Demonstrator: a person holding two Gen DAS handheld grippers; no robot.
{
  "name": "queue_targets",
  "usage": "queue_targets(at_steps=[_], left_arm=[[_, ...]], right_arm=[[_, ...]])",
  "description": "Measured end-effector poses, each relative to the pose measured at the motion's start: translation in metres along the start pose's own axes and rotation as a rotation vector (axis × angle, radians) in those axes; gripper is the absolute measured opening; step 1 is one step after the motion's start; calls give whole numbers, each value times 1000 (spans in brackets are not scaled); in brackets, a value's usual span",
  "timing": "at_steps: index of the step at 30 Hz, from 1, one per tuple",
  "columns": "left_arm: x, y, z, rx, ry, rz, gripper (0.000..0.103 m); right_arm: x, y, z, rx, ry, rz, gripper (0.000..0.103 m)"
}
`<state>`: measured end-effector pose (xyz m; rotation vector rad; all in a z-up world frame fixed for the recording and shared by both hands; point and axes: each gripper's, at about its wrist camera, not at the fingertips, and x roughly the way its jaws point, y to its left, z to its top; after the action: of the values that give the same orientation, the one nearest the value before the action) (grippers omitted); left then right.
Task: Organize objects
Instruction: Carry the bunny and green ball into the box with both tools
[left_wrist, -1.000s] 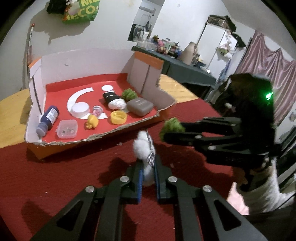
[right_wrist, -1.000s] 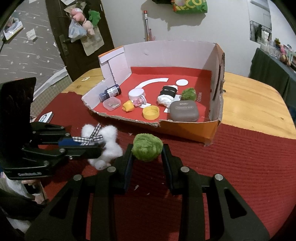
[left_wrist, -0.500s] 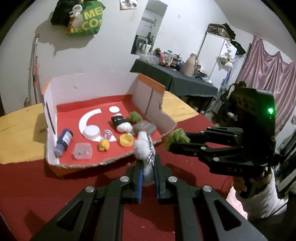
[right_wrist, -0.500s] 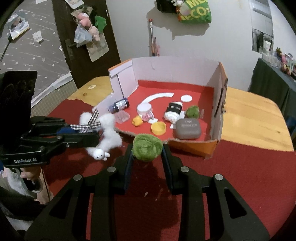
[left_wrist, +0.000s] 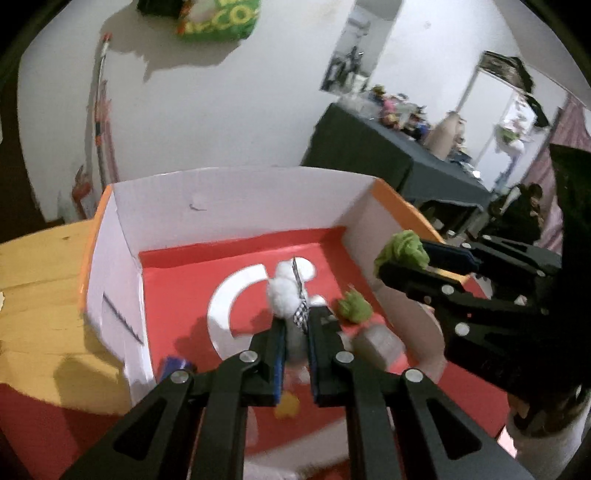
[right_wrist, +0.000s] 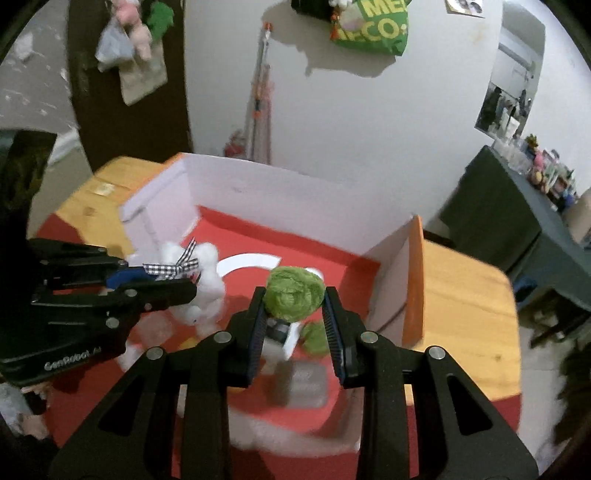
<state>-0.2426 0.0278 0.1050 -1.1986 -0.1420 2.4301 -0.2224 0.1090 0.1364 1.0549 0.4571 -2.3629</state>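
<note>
My left gripper is shut on a white fluffy toy with a checked ribbon and holds it above the red floor of the open cardboard box. The toy also shows in the right wrist view. My right gripper is shut on a green pom-pom and holds it over the box near its right wall. That pom-pom shows at the right of the left wrist view.
Inside the box lie a second green pom-pom, a grey case, a dark blue bottle and a yellow piece. The box stands on a wooden table with a red cloth.
Both grippers have moved forward and up from over the red cloth to above the inside of the box, each still holding its object. The views are blurred by motion.
</note>
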Motion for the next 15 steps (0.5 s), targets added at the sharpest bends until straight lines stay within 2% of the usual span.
queue_targets(at_steps=[7, 15], left_arm=[[43, 23, 20, -54, 85, 28, 10], [74, 36, 19, -120, 133, 29, 10]], right_arm=[[64, -6, 21, 21, 142, -35, 29], [108, -13, 17, 59, 244, -19, 29]])
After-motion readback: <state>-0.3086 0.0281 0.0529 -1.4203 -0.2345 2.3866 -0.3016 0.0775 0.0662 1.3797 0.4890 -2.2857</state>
